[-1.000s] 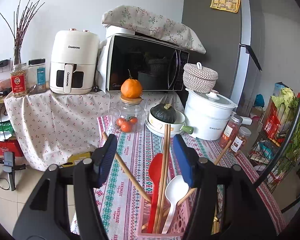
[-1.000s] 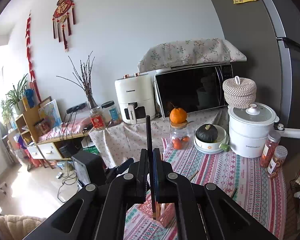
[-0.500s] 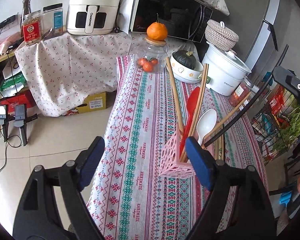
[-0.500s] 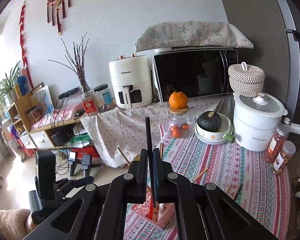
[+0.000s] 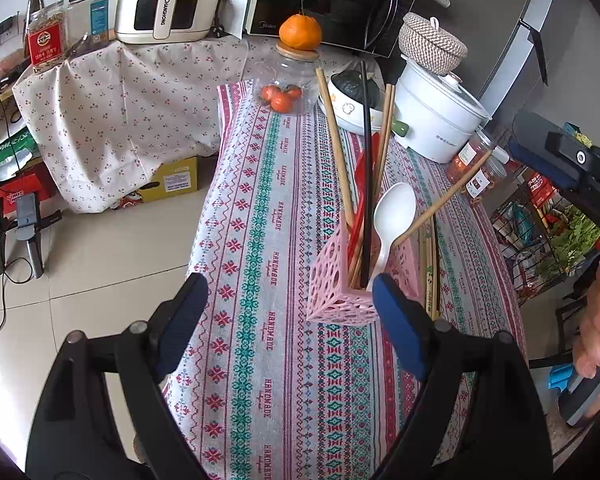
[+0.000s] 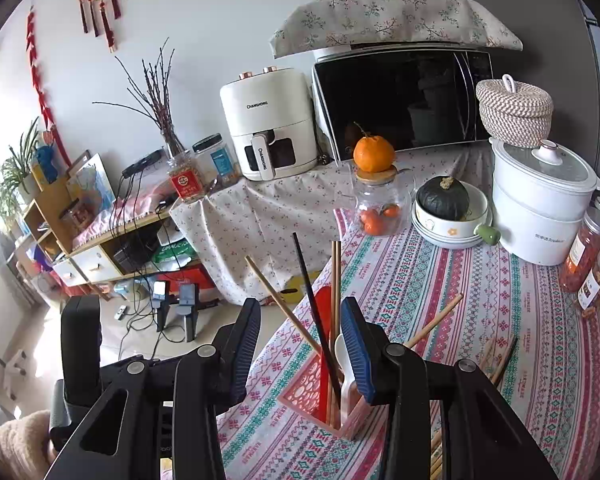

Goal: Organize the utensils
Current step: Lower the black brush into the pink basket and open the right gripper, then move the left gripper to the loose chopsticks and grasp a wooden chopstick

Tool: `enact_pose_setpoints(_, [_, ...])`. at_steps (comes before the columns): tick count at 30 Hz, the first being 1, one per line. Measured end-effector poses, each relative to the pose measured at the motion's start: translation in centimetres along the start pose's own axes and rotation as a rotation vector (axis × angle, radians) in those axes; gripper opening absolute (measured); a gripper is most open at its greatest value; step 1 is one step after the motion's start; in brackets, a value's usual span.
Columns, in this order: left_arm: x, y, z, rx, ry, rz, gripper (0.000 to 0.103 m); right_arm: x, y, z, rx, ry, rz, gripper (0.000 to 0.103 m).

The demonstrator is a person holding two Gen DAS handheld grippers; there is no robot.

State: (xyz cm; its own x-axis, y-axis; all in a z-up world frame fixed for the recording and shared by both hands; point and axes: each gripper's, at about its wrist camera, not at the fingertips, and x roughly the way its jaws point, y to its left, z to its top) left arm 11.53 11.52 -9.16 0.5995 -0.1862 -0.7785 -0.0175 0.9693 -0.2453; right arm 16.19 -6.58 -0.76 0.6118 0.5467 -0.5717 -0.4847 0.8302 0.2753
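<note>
Pink holder (image 5: 342,280) stands on the patterned tablecloth (image 5: 268,208), near its left edge. Inside: black chopstick (image 5: 365,168) roughly upright, several wooden chopsticks (image 5: 334,140) fanning out, a white spoon (image 5: 392,216), a red utensil (image 5: 366,176). One wooden chopstick (image 5: 444,196) leans far right out of the holder. More wooden chopsticks (image 5: 430,256) lie flat on the cloth just right of the holder.

Left gripper (image 5: 288,320): spread wide, nothing between the pads, hovering over the cloth on the near side of the holder. Its right pad sits just beside the holder's near right corner; can't tell if it touches.

Right gripper (image 6: 302,344): parted, moderate gap, empty. In the right wrist view the holder (image 6: 332,404) is just ahead of the fingers and the black chopstick (image 6: 314,308) runs up through the gap between them, clear of both pads. Wooden chopsticks (image 6: 278,300) and the spoon (image 6: 342,350) show in the same gap.

Further back on the table: glass jar (image 5: 290,88) with an orange (image 5: 300,32) on its lid, bowl with a dark squash (image 5: 354,96), white pot (image 5: 440,116), spice jars (image 5: 472,160). Behind those, microwave (image 6: 400,100) and air fryer (image 6: 268,136).
</note>
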Motion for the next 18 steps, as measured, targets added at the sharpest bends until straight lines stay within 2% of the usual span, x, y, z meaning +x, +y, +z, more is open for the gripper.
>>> enact_pose_setpoints(2, [0.0, -0.4, -0.2, 0.002, 0.009, -0.009, 0.085, -0.9, -0.8, -0.2, 0.014, -0.005, -0.019, 0.057])
enact_pose_setpoints(4, [0.0, -1.0, -0.4, 0.01, 0.016, -0.016, 0.087, -1.7, -1.9, -0.6, 0.028, -0.003, -0.043, 0.069])
enact_pose_setpoints(9, [0.0, -3.0, -1.0, 0.053, 0.025, -0.024, 0.091, -3.3, -5.0, -2.0, 0.068, 0.025, -0.113, 0.084])
enact_pose_setpoints(18, [0.7, -7.8, -2.0, 0.146, 0.052, -0.049, 0.092, -4.9, -10.6, -5.4, 0.103, 0.144, -0.271, 0.088])
